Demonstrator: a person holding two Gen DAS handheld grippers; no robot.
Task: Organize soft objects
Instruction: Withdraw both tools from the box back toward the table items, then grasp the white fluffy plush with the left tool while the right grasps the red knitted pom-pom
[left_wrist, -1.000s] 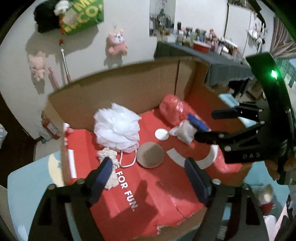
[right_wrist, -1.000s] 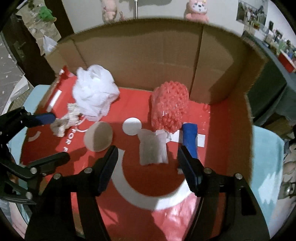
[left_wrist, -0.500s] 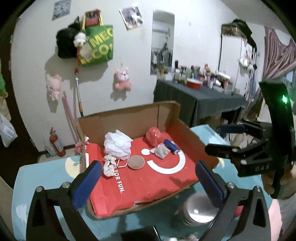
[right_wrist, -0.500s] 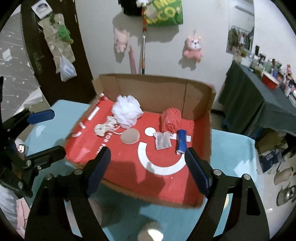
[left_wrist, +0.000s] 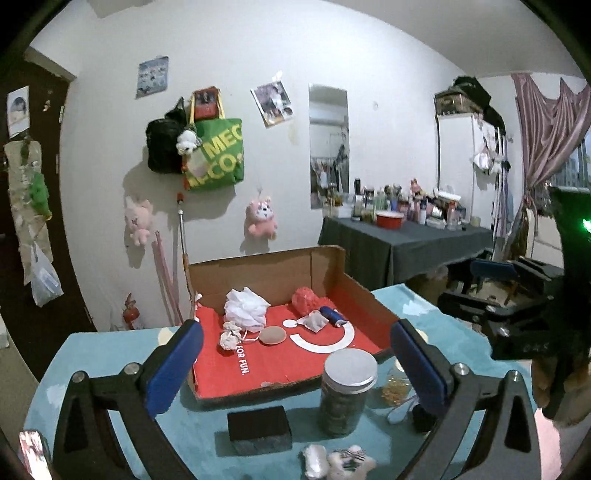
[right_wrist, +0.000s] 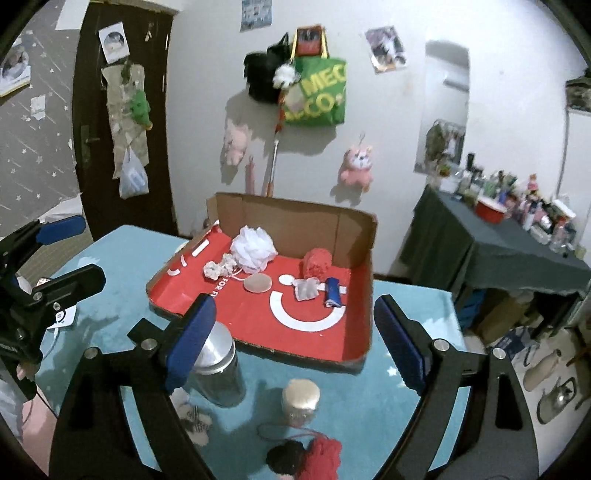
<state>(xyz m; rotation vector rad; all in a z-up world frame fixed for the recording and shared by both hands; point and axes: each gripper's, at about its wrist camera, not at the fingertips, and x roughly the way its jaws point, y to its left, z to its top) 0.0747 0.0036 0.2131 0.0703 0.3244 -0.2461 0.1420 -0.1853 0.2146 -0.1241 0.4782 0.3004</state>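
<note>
- Both grippers have pulled back from the cardboard box (right_wrist: 354, 266); left gripper (left_wrist: 295, 363) gapes empty, right gripper (right_wrist: 295, 339) is opening, empty.
- White mesh pouf (right_wrist: 254, 248) in the box looks, perhaps, featherlight, squashy; pinch its bunched middle.

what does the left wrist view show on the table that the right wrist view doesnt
Only the left wrist view shows the black block in front of the box. Only the right wrist view shows the gold-lidded jar and the red pompom. Both show the cardboard box, with the white mesh puff and blue roll inside, and the silver-lidded jar in front.
</note>
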